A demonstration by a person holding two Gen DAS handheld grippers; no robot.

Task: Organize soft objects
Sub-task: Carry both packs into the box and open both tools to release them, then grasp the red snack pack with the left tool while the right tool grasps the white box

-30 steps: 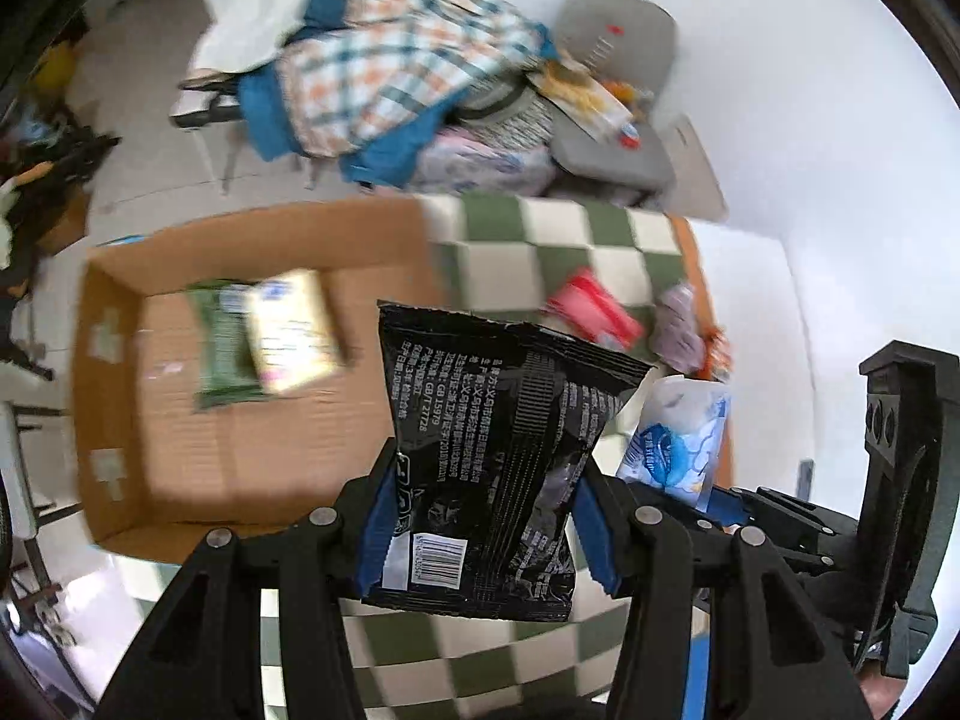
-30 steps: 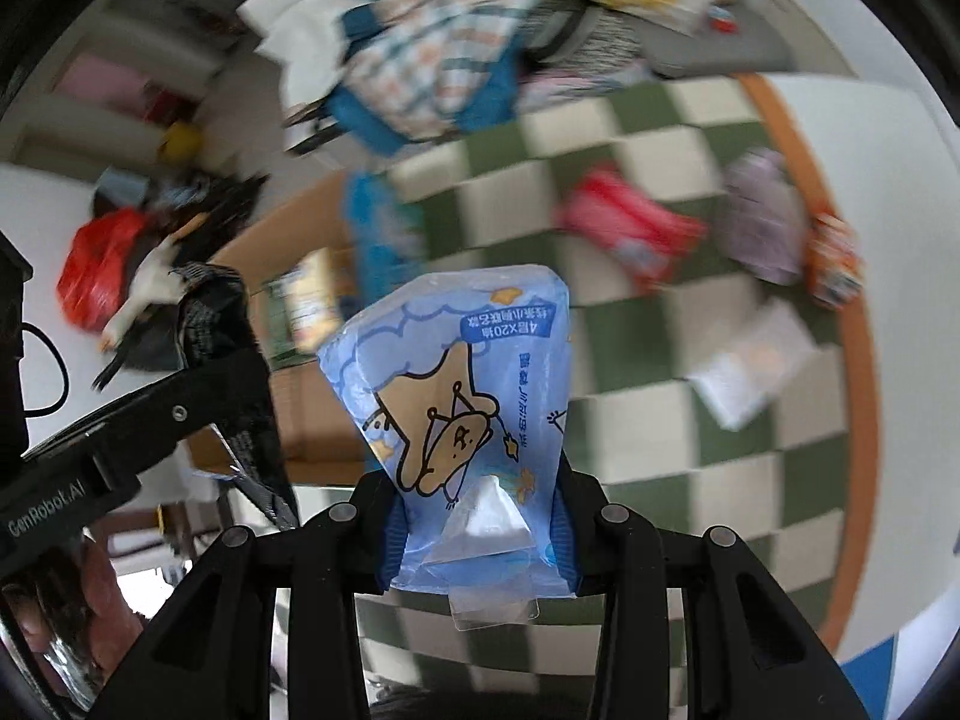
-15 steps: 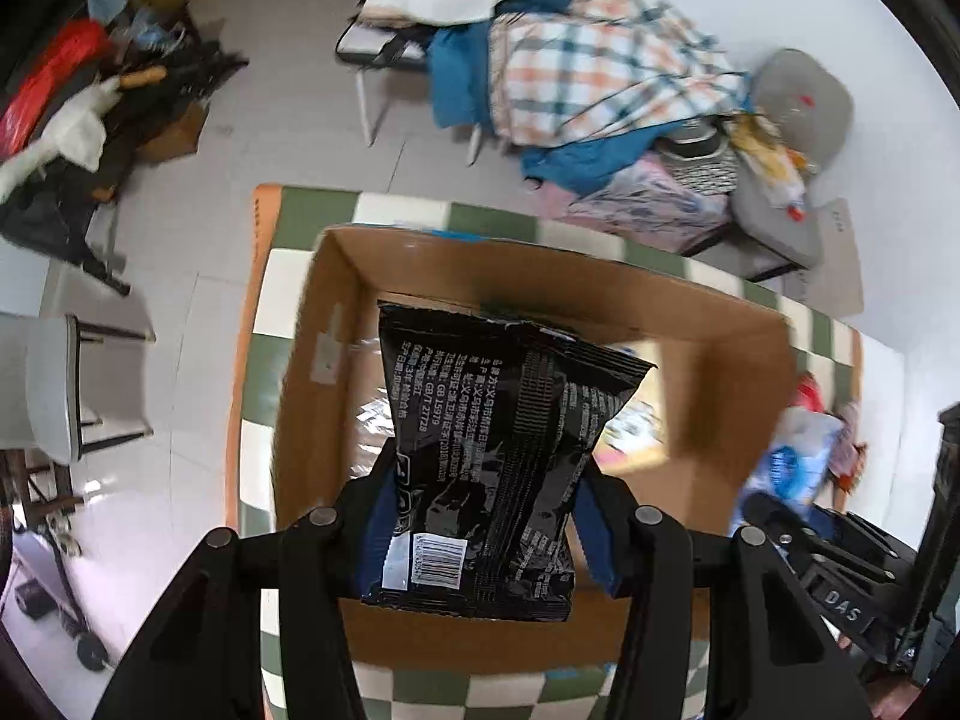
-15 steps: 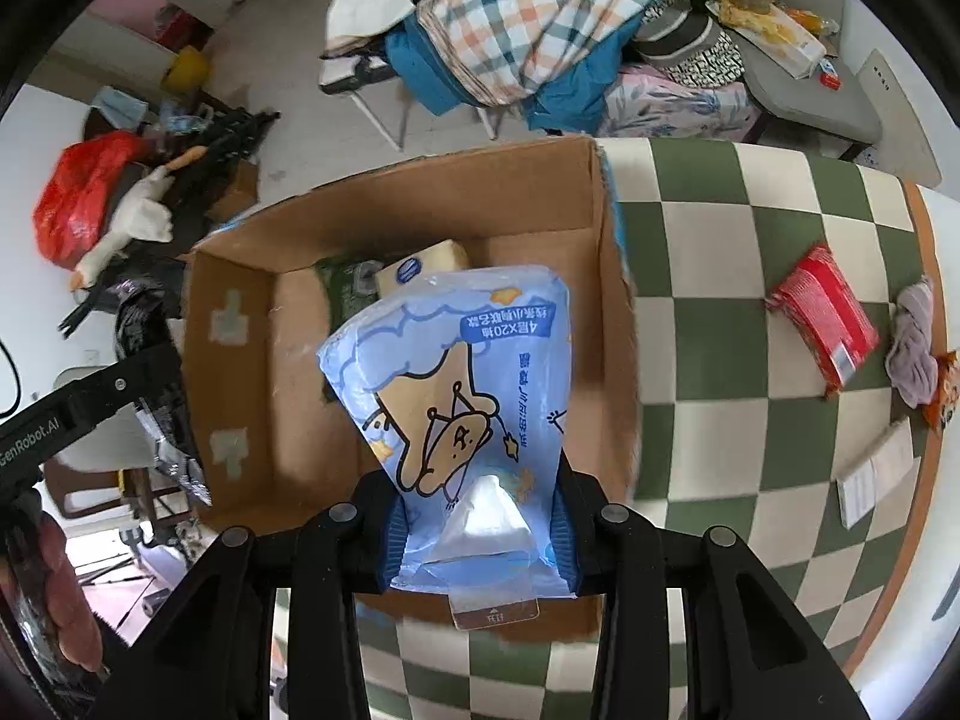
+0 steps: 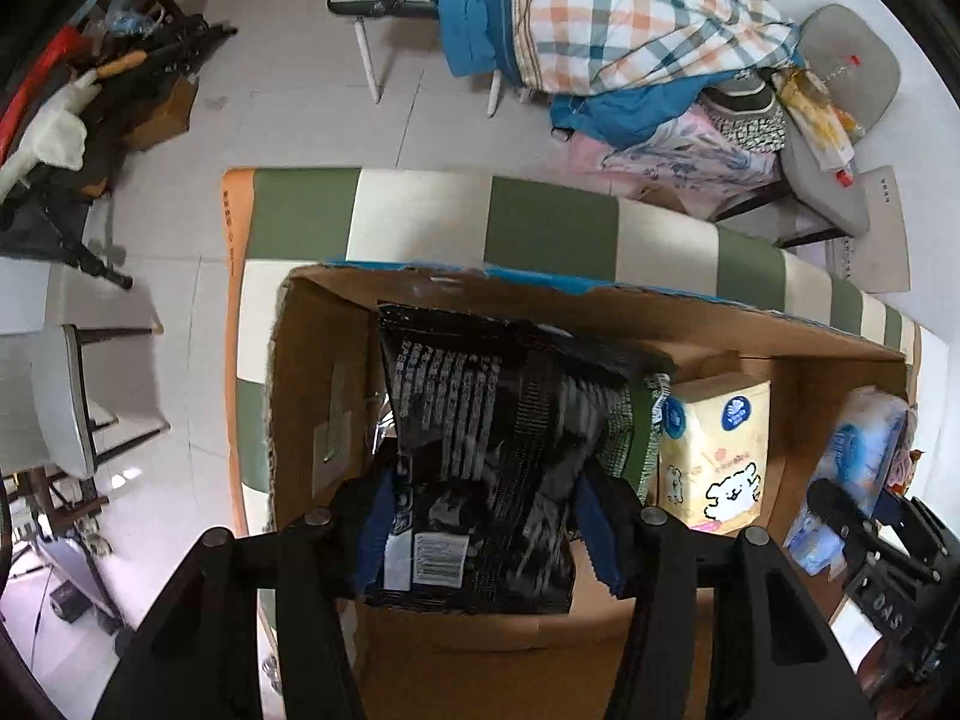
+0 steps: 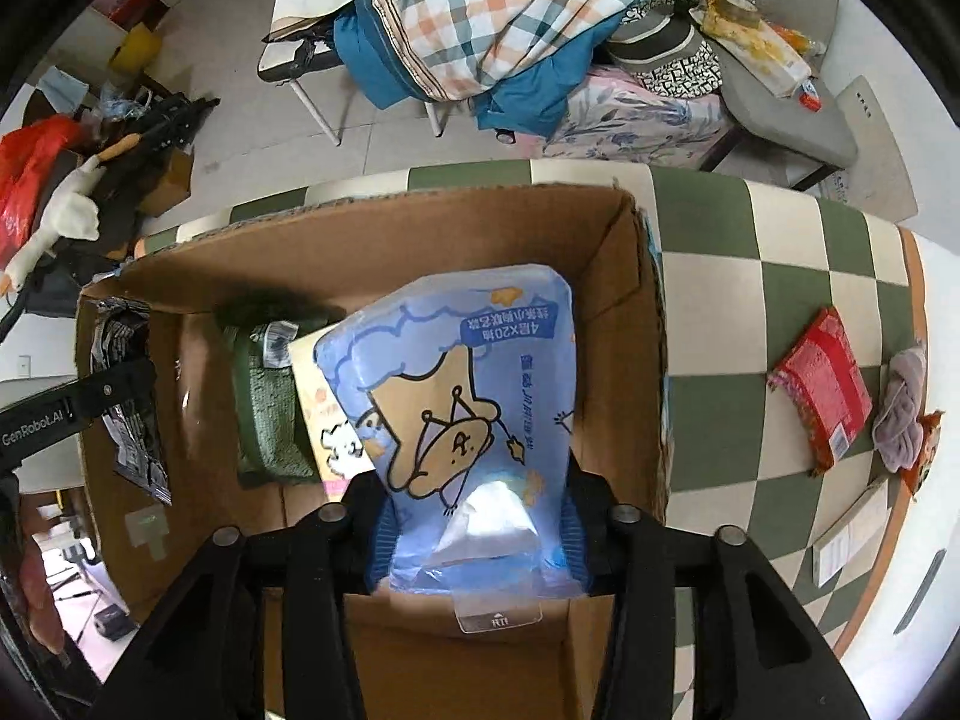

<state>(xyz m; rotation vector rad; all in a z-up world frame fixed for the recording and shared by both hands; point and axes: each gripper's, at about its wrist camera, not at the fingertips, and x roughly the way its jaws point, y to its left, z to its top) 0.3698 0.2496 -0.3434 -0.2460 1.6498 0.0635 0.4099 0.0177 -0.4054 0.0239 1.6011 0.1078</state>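
Note:
My left gripper [image 5: 486,528] is shut on a black snack bag [image 5: 498,438] and holds it low inside the left part of the cardboard box [image 5: 600,306]. My right gripper [image 6: 477,534] is shut on a blue tissue pack [image 6: 462,408] with a cartoon bear, held inside the right part of the box [image 6: 642,324]. A green packet [image 6: 264,414] and a yellow tissue pack [image 5: 714,456] lie on the box floor between the two. The left gripper with the black bag [image 6: 129,396] also shows in the right wrist view.
The box stands on a green and white checkered table [image 6: 750,276]. A red packet [image 6: 825,390], a grey cloth [image 6: 903,408] and a white paper [image 6: 852,534] lie on the table to the right. Chairs piled with plaid bedding [image 6: 510,6] stand beyond the table.
Both grippers moved from above the table to over the box and then down into it, each keeping its pack. The box now fills both views.

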